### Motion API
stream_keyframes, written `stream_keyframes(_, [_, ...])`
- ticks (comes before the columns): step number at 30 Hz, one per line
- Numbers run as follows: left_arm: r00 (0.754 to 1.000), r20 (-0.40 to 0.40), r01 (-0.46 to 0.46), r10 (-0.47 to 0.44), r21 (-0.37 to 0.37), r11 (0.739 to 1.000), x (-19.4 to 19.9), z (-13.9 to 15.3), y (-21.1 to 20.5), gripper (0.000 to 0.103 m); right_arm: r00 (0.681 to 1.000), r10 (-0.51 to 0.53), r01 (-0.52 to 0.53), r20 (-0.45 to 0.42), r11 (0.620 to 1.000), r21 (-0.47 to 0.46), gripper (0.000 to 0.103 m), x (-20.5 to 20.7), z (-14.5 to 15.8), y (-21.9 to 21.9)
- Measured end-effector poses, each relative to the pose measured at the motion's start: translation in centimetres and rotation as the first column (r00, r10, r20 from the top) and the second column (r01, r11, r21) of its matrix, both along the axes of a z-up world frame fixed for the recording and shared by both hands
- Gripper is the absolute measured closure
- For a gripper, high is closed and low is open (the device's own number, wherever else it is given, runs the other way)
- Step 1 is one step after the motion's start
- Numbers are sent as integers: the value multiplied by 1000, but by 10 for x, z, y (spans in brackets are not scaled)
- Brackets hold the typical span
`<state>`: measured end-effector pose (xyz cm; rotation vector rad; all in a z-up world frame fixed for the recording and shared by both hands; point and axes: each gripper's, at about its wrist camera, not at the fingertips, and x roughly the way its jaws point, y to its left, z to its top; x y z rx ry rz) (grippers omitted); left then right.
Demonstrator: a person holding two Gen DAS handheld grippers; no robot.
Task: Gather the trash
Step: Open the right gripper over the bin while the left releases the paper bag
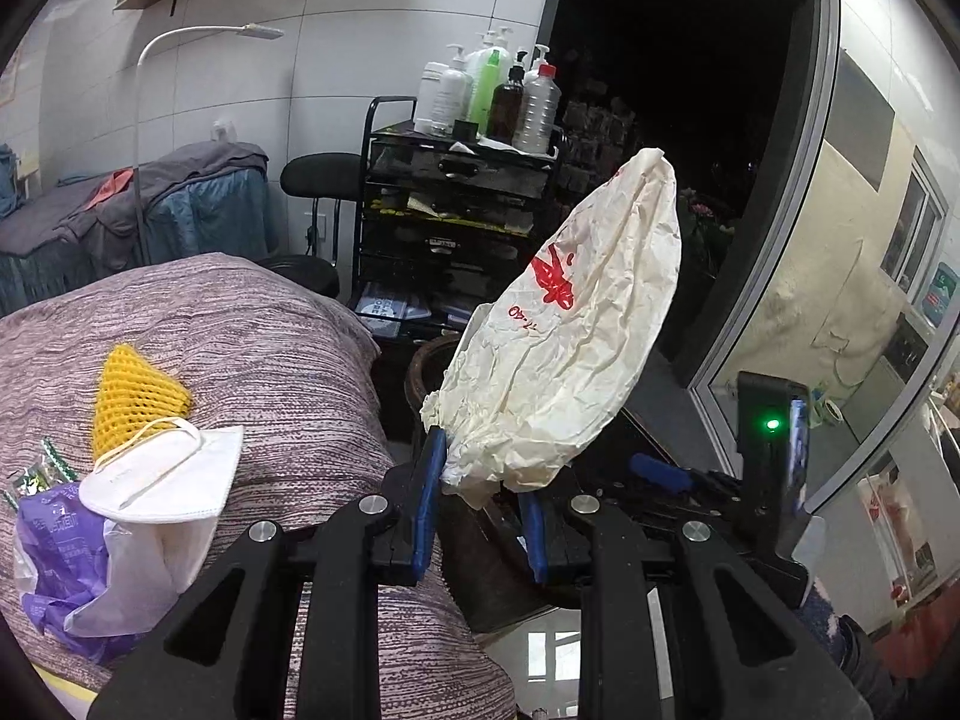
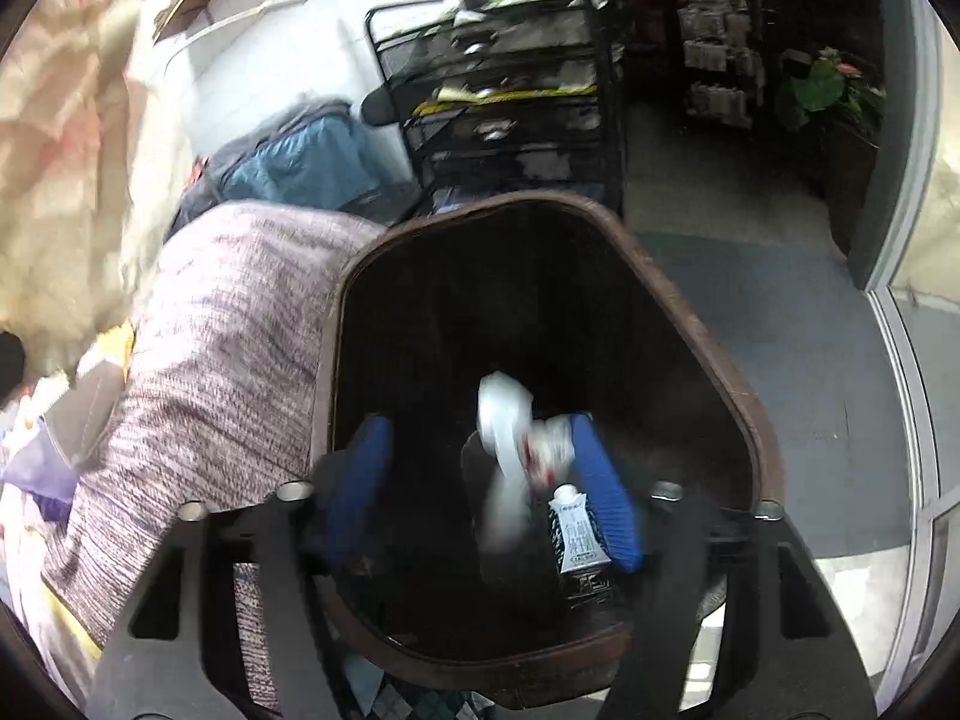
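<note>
Left gripper (image 1: 480, 501) pinching crumpled paper bag (image 1: 564, 324), right gripper (image 2: 480, 492) spread wide (white wrapper (image 2: 510, 426) blurred) over brown bin (image 2: 708, 360).

mask (image 1: 165, 480), yellow net (image 1: 135, 399) on bed (image 1: 270, 324)

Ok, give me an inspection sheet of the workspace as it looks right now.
Surface: bed with a mauve knitted cover, trash lying near its edge.
Job's things: crumpled cream paper bag with red print; brown bin beside the bed, holding a small dark carton and a blurred white wrapper.
Clutter: yellow foam net, white face mask, purple plastic bag, green wrapper.
Grippers: left tool shut on the paper bag's gathered end; right tool open over the bin.
Cables: nothing seen.
Surroundings: black cart topped with bottles, white lamp, glass door.
</note>
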<state>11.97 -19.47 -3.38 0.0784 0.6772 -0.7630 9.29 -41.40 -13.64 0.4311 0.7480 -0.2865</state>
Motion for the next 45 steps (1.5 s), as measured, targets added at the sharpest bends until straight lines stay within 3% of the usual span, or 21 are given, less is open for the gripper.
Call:
stream_keyframes(14, [996, -49, 72, -71, 19, 997, 5, -8, -40, 80, 994, -94, 94, 58, 996, 5, 32, -38, 17, -20])
stream_keyframes(37, [970, -207, 155, -127, 124, 980, 26, -56, -112, 78, 966, -256, 255, 34, 967, 23, 30, -73, 11, -70])
stream_keyframes(40, [969, -214, 157, -126, 136, 978, 30, -62, -116, 69, 963, -266, 265, 32, 964, 26, 29, -72, 10, -72])
stream_keyframes(43, [979, -179, 130, -101, 160, 979, 29, -63, -115, 35, 962, -273, 272, 31, 962, 26, 29, -74, 9, -73])
stream_keyframes(45, [982, -160, 120, -95, 154, 981, 28, -62, -112, 24, 961, -276, 276, 29, 961, 28, 29, -75, 8, -74])
